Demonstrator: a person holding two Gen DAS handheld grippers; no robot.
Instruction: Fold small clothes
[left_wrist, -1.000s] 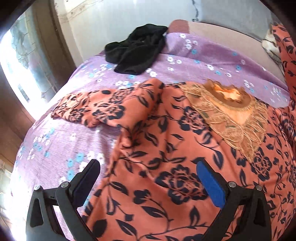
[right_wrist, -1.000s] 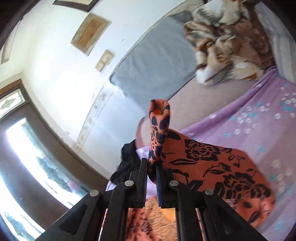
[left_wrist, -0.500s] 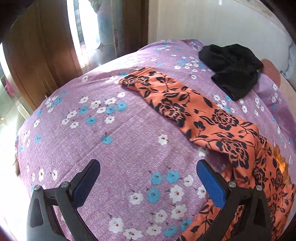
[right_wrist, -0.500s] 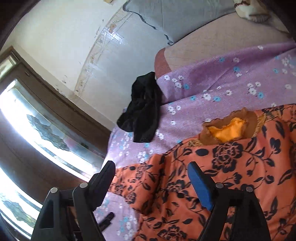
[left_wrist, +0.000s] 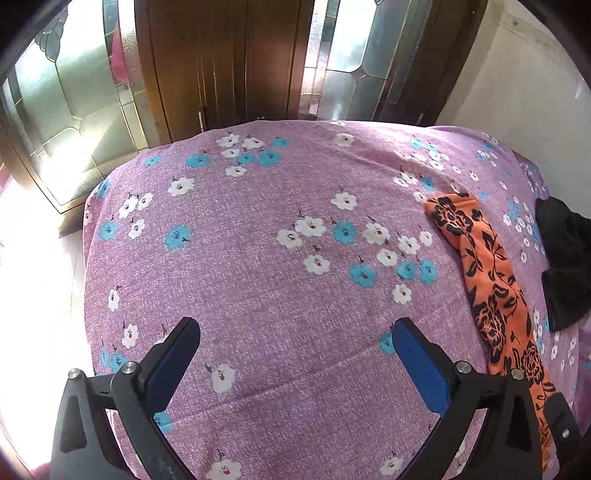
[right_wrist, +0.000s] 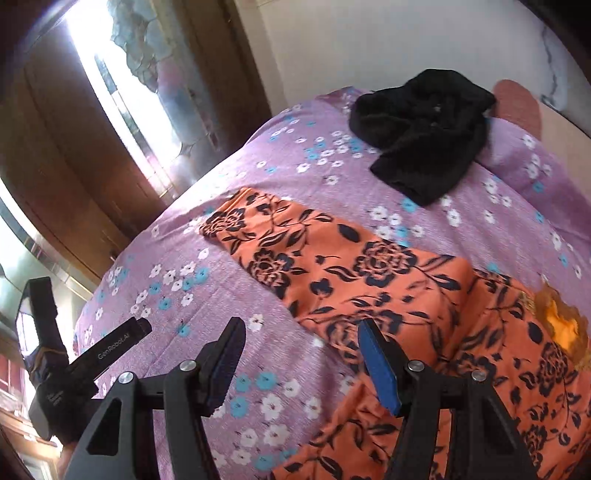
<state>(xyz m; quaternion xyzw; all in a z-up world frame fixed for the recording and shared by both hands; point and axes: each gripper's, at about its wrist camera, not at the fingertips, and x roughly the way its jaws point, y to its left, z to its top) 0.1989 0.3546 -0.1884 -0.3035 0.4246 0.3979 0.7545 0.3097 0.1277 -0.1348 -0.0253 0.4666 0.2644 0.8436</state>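
The orange flowered garment (right_wrist: 388, 280) lies spread on the bed (left_wrist: 258, 280), one sleeve stretched out flat toward the bed's far edge, the body and its gold neckline to the right in the right wrist view. A black garment (right_wrist: 424, 129) sits crumpled farther back, apart from it.

The main risk from here, as I judge it, is a poor pick of the sleeve. The cloth is thin and lies flat against the bedspread, so a hand-held gripper that closes too low could pinch the purple sheet along with it, and the sheet would drag the fold crooked. Gripping only one layer could also let the sleeve bunch instead of turning over cleanly. The left hand-held gripper points away from the garment, so it would have to swing right before it could help.

The left hand-held gripper (left_wrist: 295, 350) is spread wide, holding nothing, over bare bedspread; whether it touches the sheet is hard to tell from this angle. The right hand-held gripper (right_wrist: 299, 350) is also released and empty, its jaws parted above the garment's near edge, with the blue-padded one over the orange cloth.
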